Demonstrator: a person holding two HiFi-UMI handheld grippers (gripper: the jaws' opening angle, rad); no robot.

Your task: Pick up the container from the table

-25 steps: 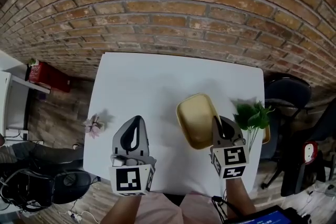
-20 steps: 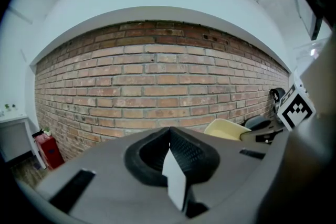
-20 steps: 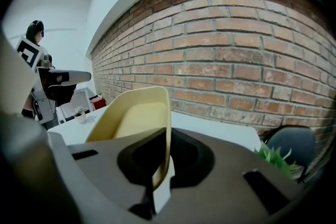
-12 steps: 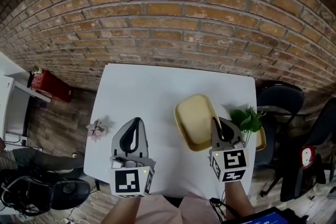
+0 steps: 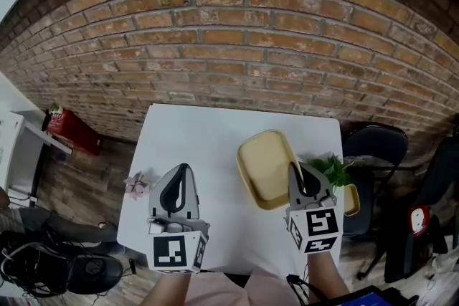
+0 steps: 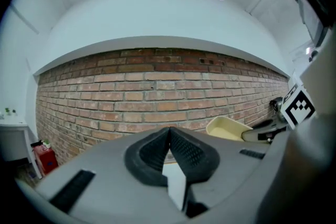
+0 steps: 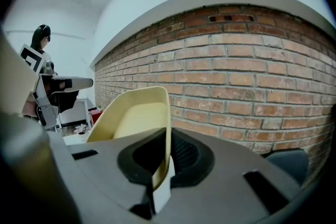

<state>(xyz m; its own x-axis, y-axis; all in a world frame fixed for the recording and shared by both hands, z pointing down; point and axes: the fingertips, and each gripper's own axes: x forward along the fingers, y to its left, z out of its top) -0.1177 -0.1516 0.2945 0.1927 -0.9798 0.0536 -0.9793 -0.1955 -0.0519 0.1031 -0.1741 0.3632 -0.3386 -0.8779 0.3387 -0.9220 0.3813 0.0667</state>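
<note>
Evidently the right gripper [image 5: 301,175] clamps the container [image 5: 264,165] (yellow) by its rim.

The right gripper [image 5: 297,174] seems clamped on the yellow container [image 5: 264,165], over the white table [image 5: 193,140]

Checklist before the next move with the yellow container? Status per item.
1. Right claw shut on the container wall: ok, the wall sits between the jaws.
2. Left claw out of the way: ok, shut on nothing, apart from the container.
3. Container empty: ok, only bare yellow interior shows in the head view.
4. Container clear of the table: cannot tell, no gap shows from above.
5. Room on the right side: not ok, the plant has leaves right beside the right claw, so a swing that way would likely brush them.
</note>
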